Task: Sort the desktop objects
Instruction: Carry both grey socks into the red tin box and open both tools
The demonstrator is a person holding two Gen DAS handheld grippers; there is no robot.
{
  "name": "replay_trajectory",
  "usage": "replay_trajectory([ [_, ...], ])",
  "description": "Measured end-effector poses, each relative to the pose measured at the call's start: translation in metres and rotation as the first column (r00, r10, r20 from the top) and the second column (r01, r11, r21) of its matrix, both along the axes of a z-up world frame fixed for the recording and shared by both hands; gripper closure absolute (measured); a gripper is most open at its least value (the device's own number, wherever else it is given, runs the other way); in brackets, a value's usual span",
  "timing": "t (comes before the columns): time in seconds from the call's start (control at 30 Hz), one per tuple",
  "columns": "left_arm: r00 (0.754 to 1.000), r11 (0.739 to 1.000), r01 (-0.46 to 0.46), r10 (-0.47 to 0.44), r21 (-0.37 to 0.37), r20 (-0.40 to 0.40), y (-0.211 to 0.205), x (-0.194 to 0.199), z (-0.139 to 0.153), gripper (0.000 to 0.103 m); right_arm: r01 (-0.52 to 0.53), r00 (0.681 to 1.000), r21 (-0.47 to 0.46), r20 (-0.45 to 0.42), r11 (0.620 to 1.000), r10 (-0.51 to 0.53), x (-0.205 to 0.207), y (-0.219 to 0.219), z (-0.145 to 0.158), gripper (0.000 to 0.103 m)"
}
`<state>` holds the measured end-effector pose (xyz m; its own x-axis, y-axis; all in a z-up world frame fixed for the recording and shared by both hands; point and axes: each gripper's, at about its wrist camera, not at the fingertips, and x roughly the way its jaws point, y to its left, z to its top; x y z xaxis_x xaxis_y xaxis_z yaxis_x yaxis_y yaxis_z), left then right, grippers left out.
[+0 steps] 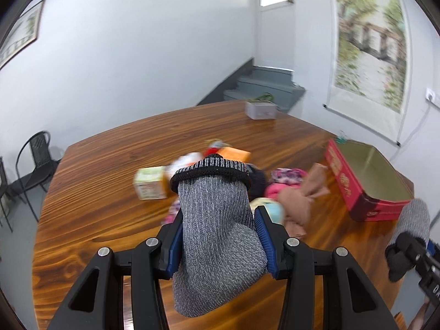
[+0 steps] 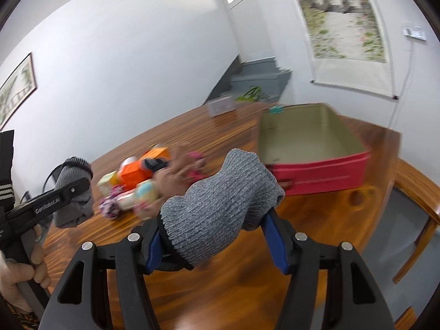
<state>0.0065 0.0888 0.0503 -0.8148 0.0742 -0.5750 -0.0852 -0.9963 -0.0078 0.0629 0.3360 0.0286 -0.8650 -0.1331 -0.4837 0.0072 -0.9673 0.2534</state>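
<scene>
My left gripper (image 1: pixel 217 236) is shut on a grey sock (image 1: pixel 217 220) with a black striped cuff, held upright above the table. My right gripper (image 2: pixel 217 236) is shut on a second grey sock (image 2: pixel 222 195), lying across its jaws. Each gripper shows in the other's view: the right one with its sock (image 1: pixel 409 236), the left one with its sock (image 2: pixel 74 192). A pile of small boxes and socks (image 1: pixel 220 176) lies mid-table, also in the right wrist view (image 2: pixel 145 181). An open red box (image 1: pixel 365 181), empty, sits at the right and also shows in the right wrist view (image 2: pixel 316 162).
The wooden table (image 1: pixel 110 170) has a grey planter box (image 1: pixel 261 110) at its far edge. A black chair (image 1: pixel 35 159) stands left of the table. A wooden chair (image 2: pixel 418 220) is at the right. Stairs (image 1: pixel 264 85) rise behind.
</scene>
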Motion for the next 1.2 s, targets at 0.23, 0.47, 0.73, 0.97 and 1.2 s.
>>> replay_trajectory([
  [0.23,0.99,0.991,0.133,-0.133,-0.002,0.045,0.076,-0.033,0.001,0.054,0.134,0.991,0.001,-0.031,0.991,-0.133,-0.008,0.072,0.012,0.037],
  [0.47,0.969,0.971,0.235,-0.238,0.053,0.06,0.138,-0.072,0.011,0.054,0.165,0.984,0.092,-0.083,0.982,-0.157,-0.051,0.103,0.039,0.037],
  [0.73,0.945,0.948,0.309,-0.315,0.077,0.085,0.175,-0.094,0.0,0.054,0.058,0.998,0.235,-0.012,0.97,-0.056,-0.124,0.106,0.039,0.033],
  [0.97,0.938,0.942,0.319,-0.33,0.103,0.109,0.187,-0.114,-0.007,0.054,0.097,0.994,0.173,0.034,0.98,-0.105,-0.134,0.126,0.021,0.022],
  [1.2,0.926,0.93,0.349,-0.361,0.117,0.106,0.204,-0.123,-0.01,0.054,0.086,0.993,0.084,0.068,0.993,-0.092,-0.133,0.146,0.016,0.021],
])
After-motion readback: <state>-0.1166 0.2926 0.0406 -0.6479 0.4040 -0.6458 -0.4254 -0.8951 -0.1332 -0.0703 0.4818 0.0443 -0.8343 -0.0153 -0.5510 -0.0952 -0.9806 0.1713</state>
